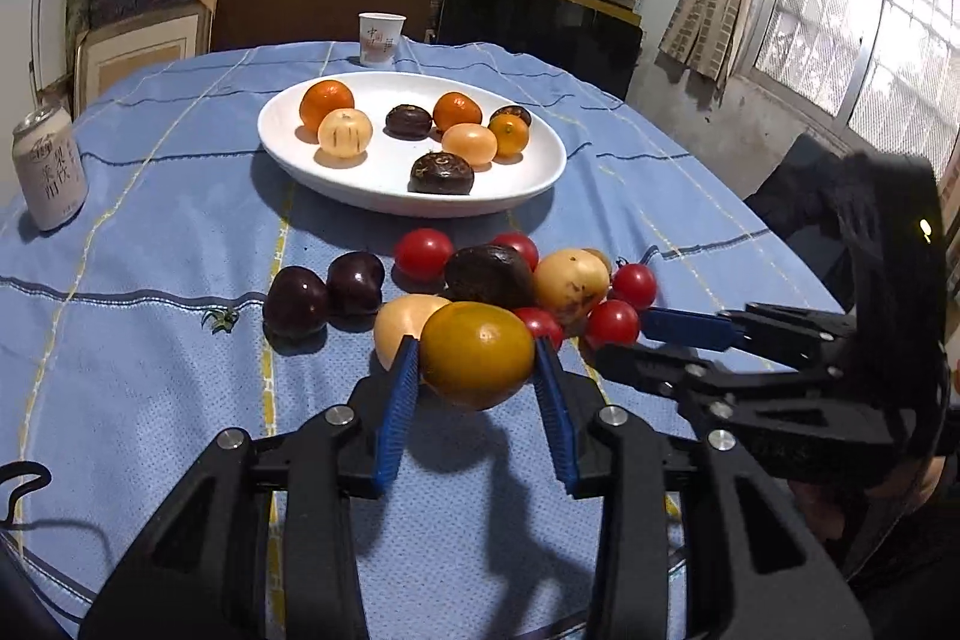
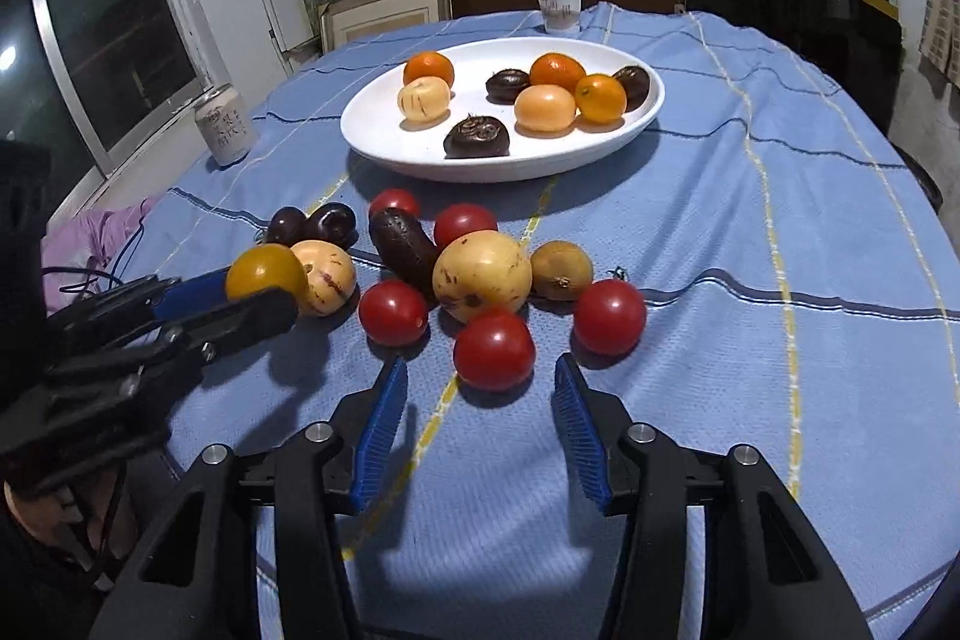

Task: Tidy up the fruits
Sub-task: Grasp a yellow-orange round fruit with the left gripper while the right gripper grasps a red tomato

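Seven fruits are sitting on the white plate [image 1: 414, 196]; about a dozen are waiting on the blue cloth [image 2: 750, 232]. Left gripper [image 1: 477, 370] is clamping a yellow fruit [image 1: 477, 352]; right gripper [image 2: 480, 394] is standing apart before a tomato [image 2: 494, 349].

The paper cup [image 1: 381, 38] at the far edge of the table carries red printed characters arranged in a column; the top ones look like 中国, while the rest are too small to read. The pale drink can [image 1: 50, 167] bears dark Chinese characters running down its side, among which 果 appears legible in the left wrist view; the others blur. From the right wrist view the can's [image 2: 224, 124] characters are too small to make out. No numbers show.
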A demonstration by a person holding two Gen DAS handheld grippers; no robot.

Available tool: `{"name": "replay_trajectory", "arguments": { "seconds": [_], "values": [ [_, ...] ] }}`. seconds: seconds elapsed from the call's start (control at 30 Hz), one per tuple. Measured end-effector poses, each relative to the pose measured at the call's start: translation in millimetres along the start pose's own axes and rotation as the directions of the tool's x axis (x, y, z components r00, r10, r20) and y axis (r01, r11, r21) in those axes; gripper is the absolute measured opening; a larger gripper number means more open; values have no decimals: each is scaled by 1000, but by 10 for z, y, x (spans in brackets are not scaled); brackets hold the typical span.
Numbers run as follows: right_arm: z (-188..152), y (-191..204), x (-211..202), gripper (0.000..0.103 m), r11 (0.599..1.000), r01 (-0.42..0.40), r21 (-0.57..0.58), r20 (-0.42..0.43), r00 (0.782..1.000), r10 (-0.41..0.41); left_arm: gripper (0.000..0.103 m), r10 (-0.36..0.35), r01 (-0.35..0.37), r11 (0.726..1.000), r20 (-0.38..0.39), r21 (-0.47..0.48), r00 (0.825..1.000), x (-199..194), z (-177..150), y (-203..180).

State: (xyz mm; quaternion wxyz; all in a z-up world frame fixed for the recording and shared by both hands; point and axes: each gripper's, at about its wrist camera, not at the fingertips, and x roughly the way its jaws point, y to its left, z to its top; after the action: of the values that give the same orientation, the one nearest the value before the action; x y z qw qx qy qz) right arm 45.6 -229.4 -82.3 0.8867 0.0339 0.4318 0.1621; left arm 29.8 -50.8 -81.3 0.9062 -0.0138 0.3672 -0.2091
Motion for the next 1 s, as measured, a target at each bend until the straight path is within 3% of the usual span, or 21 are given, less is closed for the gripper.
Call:
{"name": "replay_trajectory", "arguments": {
  "seconds": [0.1,0.2,1.0],
  "values": [
    [39,21,65,42,1000,8,1,-10,1000,-8,38,0,0,1000,-1,10,1000,-5,-9,-12],
    [23,75,64,30,999,44,-30,12,999,-44,38,-3,3,1000,-1,6,1000,-1,-5,0],
    [-68,48,-316,30,997,62,-34,91,994,-59,38,27,-26,1000,-31,12,999,14,-52,4]
  ]
}}
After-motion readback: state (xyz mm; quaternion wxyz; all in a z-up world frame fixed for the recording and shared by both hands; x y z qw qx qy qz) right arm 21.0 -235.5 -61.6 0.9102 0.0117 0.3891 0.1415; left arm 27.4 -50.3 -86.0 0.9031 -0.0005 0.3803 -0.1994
